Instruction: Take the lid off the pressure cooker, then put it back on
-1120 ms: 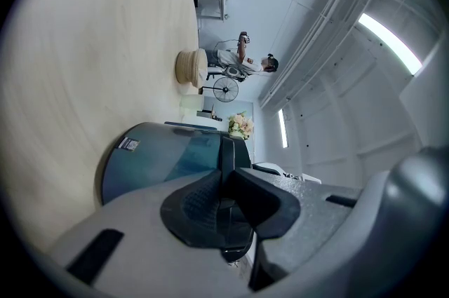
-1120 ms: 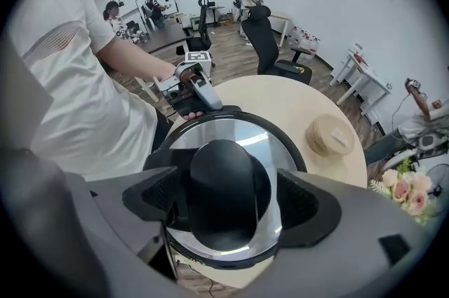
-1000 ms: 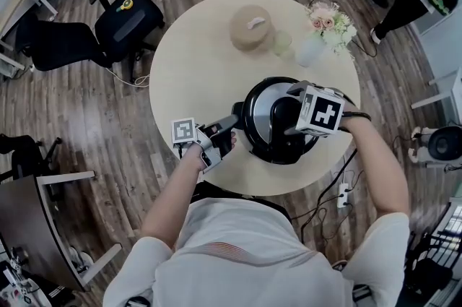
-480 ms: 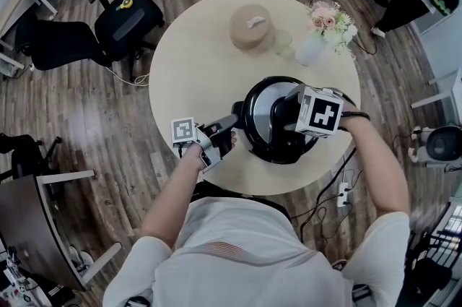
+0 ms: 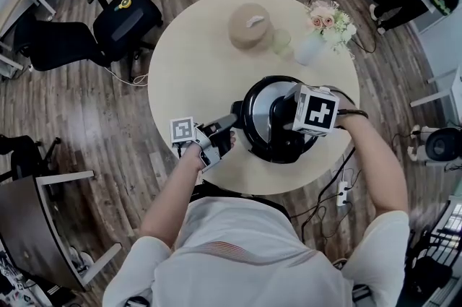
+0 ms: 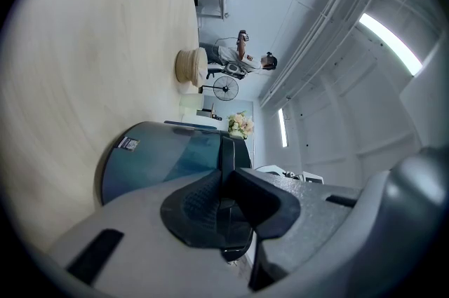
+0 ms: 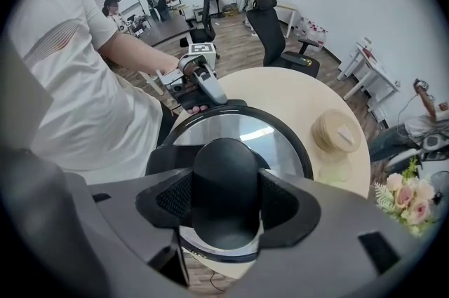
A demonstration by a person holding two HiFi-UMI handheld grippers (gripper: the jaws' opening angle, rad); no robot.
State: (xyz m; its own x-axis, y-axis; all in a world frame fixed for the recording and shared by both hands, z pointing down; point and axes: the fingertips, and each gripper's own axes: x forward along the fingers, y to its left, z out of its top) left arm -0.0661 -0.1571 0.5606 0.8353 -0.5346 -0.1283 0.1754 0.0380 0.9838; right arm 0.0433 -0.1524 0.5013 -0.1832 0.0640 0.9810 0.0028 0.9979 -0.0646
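Our left gripper [image 6: 226, 200] is clamped narrow on the side handle [image 6: 226, 153] of the pressure cooker [image 5: 278, 126], at the near right of the table [image 5: 195, 60]. Our right gripper [image 7: 226, 204] has just been closing its jaws and now squeezes the knob [image 7: 226, 167]. The lid [image 7: 245, 132] sits on the cooker, so we judge that lifting it off and replacing it both remain.

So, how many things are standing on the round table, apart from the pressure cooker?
3: a tan round box at the far side, a pale glass right beside it, and a vase of flowers near the far right edge. The cooker may hide something small.
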